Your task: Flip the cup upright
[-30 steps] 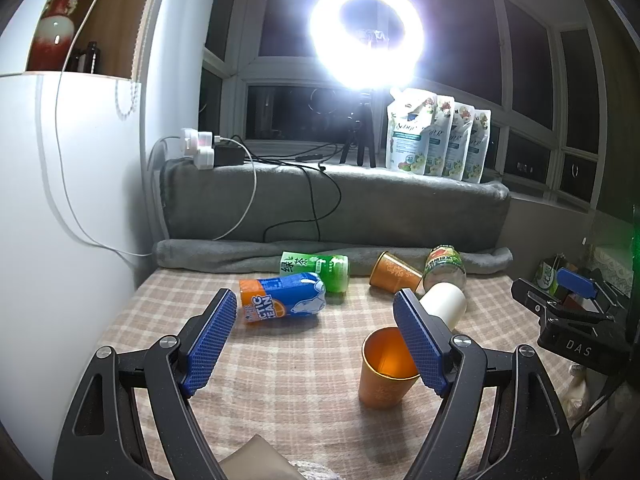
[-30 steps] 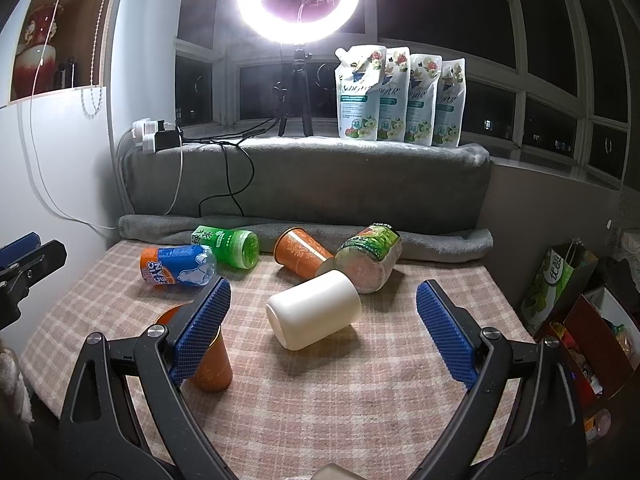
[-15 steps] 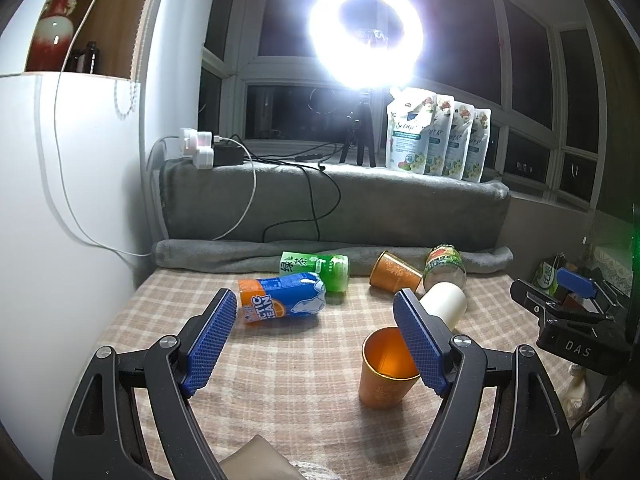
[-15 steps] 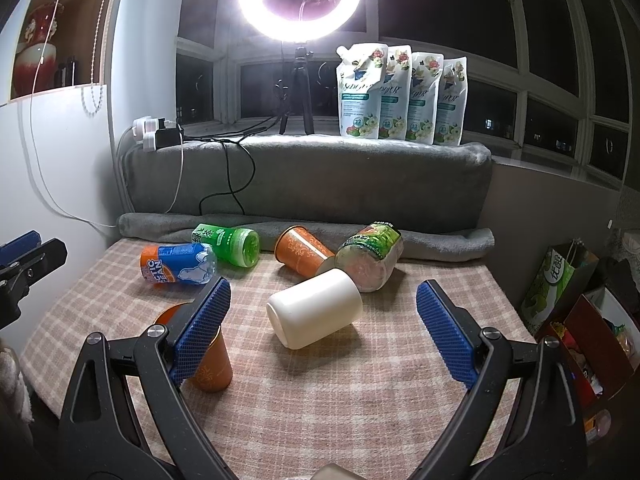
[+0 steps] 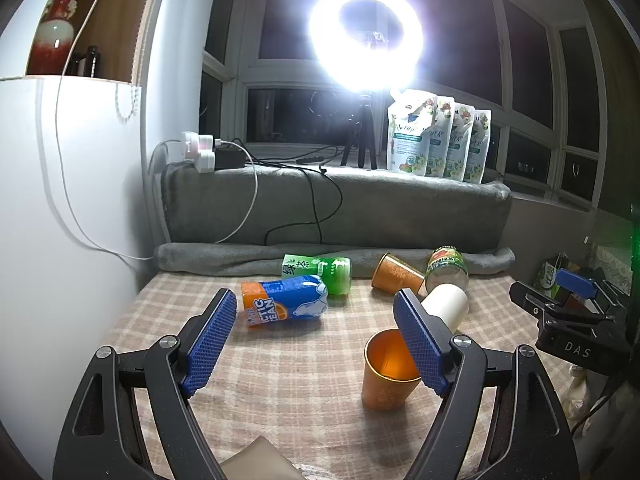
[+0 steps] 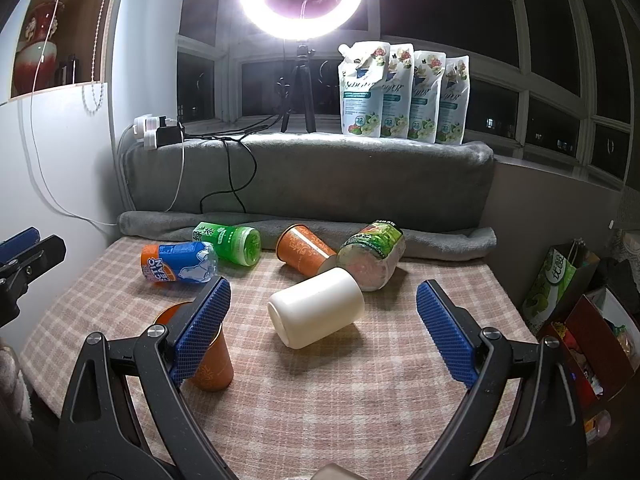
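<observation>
A white cup [image 6: 316, 307] lies on its side in the middle of the checked cloth; it also shows in the left wrist view [image 5: 446, 305]. An orange cup [image 5: 386, 376] stands upright, partly behind a finger in each view, and shows in the right wrist view [image 6: 212, 368]. A second orange cup [image 6: 304, 249] lies on its side near the back, seen too in the left wrist view [image 5: 396, 274]. My left gripper [image 5: 312, 344] is open and empty, with the upright cup beside its right finger. My right gripper [image 6: 322, 332] is open and empty, just short of the white cup.
A blue and orange can [image 5: 284, 306], a green bottle [image 5: 318, 270] and a glass jar [image 6: 372, 256] lie on the cloth [image 6: 340, 392]. A rolled grey towel [image 6: 440, 240] lines the back. White wall stands left. Bags and boxes [image 6: 568, 292] sit off the right edge.
</observation>
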Available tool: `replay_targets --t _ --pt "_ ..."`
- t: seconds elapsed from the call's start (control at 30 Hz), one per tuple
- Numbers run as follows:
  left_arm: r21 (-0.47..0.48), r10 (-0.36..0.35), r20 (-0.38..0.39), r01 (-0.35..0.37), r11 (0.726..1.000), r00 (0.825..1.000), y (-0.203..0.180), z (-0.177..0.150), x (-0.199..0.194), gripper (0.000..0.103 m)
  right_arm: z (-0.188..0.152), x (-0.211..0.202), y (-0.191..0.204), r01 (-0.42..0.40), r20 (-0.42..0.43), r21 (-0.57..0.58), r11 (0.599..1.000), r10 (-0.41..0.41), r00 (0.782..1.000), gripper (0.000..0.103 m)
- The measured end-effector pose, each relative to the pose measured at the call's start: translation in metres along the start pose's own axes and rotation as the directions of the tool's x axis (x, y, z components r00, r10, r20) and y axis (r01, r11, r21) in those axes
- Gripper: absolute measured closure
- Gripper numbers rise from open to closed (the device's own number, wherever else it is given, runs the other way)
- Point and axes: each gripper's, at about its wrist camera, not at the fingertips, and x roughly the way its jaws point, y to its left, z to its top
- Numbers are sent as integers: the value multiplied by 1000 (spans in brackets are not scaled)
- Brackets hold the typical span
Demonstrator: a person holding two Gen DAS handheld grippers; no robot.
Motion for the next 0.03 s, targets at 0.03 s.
replay_targets --t 0.03 --pt "0 1 0 -1 1000 1000 0 0 0 22 0 0 0 0 0 0 1000 0 1000 7"
